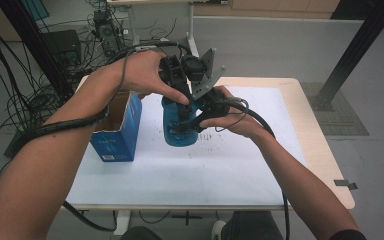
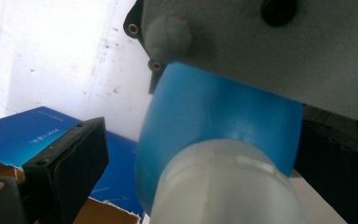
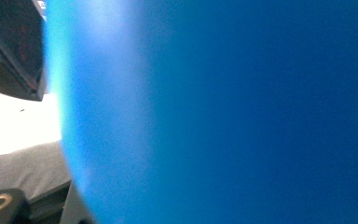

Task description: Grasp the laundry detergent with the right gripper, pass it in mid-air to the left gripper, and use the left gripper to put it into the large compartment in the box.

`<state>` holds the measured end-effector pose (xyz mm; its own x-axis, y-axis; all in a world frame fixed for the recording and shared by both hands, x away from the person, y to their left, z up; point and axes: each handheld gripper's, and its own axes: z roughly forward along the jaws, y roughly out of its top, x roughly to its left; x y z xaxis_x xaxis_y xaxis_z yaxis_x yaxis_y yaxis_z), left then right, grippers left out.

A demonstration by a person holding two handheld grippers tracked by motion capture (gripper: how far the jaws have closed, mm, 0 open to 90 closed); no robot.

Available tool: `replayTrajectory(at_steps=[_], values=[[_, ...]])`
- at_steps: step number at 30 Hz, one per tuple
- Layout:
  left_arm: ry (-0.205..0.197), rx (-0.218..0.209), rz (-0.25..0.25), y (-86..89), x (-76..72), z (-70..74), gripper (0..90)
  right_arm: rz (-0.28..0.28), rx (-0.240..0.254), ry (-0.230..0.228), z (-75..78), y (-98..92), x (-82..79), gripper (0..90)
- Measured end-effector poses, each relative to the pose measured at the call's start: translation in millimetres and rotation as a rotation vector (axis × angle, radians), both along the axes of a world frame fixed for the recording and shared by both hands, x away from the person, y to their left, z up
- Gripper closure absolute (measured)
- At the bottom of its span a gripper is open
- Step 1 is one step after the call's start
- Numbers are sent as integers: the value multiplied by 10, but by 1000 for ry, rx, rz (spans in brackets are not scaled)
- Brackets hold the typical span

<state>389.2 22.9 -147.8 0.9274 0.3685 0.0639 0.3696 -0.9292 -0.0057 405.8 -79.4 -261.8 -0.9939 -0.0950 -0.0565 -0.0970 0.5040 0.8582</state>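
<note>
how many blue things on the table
2: a blue bottle at mid-table, between both grippers, and an open blue box just left of it. The hands could hide something small.

Pale wooden table (image 1: 325, 150), white sheet (image 1: 205, 170), blue box (image 1: 117, 132), blue bottle (image 1: 177, 127)

This looks like a lab. Lots of black cables (image 1: 10, 100) hang and lie on the grey floor (image 1: 280, 45). A small work table (image 1: 325, 165) has white paper on it, and black metal poles (image 1: 355, 50) stand around.
</note>
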Motion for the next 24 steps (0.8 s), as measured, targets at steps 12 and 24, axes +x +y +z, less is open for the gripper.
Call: replayTrajectory(at_steps=[12, 24], values=[[-3, 3, 1, 3, 9, -1, 47, -5, 0, -1, -3, -1, 7, 438], [1, 2, 2, 20, 8, -10, 47, -4, -1, -4, -10, 14, 7, 437]])
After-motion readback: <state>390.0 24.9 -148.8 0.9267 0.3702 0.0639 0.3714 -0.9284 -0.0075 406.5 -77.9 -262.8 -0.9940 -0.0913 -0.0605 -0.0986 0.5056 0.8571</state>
